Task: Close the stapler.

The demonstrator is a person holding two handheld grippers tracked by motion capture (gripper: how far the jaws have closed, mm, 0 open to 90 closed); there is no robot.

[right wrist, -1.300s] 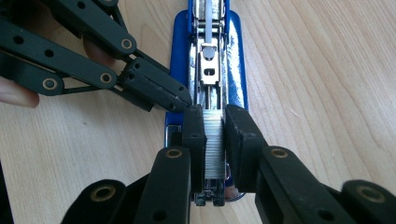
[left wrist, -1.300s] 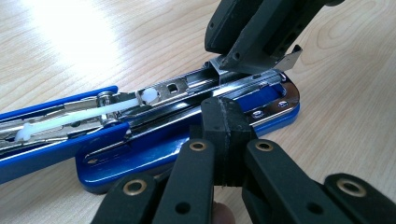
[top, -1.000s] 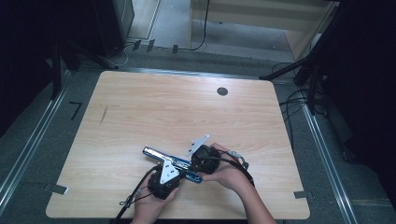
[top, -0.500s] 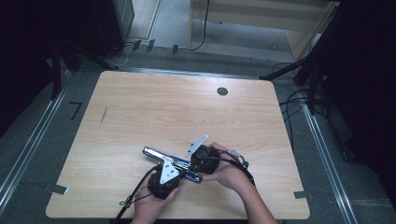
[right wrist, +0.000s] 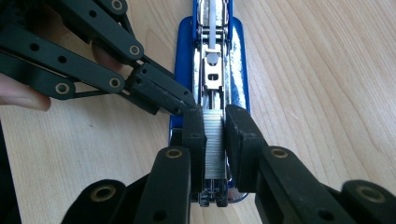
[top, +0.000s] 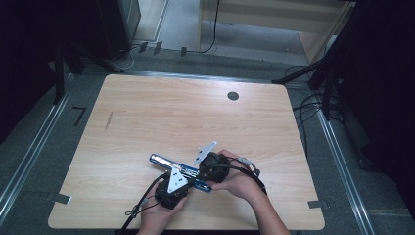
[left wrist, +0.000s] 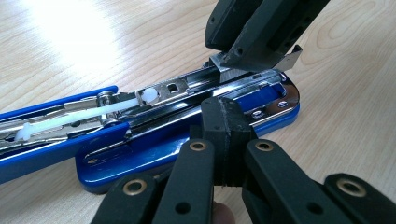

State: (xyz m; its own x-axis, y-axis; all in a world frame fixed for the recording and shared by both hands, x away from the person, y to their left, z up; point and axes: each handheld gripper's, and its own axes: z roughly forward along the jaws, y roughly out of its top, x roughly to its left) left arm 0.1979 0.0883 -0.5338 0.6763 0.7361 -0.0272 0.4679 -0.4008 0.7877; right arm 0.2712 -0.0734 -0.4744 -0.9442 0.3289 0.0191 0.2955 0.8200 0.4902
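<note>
One strip of staples (right wrist: 214, 142) sits pinched between my right gripper (right wrist: 214, 122)'s jaws, held over the open channel of the blue stapler (top: 177, 169), which lies flat near the table (top: 147, 117)'s front edge, a little left of centre, its lid swung out toward ten o'clock. My left gripper (left wrist: 223, 122) comes in from six o'clock with its jaws fully closed, tips resting against the stapler's blue base. My right hand (top: 236, 182) reaches in from four o'clock, angled across the stapler.
</note>
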